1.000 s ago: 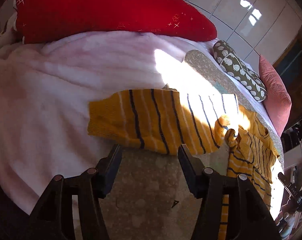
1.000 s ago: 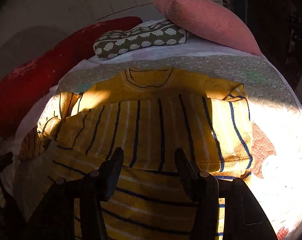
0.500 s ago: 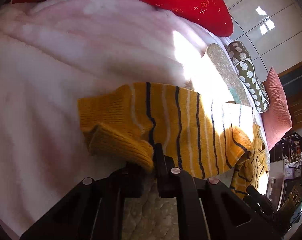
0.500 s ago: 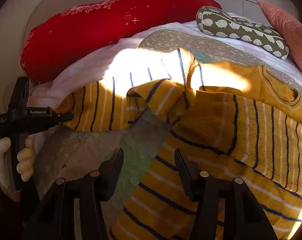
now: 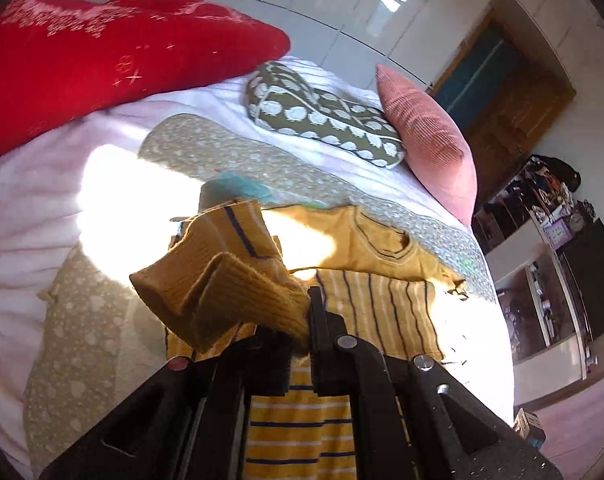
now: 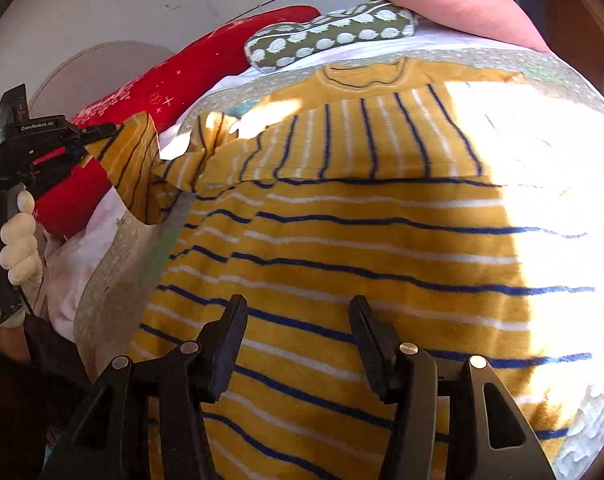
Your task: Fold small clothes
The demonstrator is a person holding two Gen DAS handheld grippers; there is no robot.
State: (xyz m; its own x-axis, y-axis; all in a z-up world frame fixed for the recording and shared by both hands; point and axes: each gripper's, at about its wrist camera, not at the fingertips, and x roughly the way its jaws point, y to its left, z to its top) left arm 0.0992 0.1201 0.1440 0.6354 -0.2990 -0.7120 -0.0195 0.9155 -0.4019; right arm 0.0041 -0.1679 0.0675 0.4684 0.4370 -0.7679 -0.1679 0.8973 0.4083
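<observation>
On the bed's quilt (image 6: 101, 280) I have the striped yellow sweater (image 6: 342, 264) with one sleeve folded across its chest, my left gripper (image 5: 302, 320) clamped on the other sleeve's cuff (image 5: 237, 292), lifted, my right gripper (image 6: 297, 340) hovering half-open and empty, body folds undone.

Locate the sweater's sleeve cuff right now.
The sleeve cuff is pinched in the left gripper, lifted above the striped sweater; right wrist view shows it at left, before the red pillow.

The sweater's (image 6: 342, 260) hem runs off the bottom edge (sunlit right side blown out white).
</observation>
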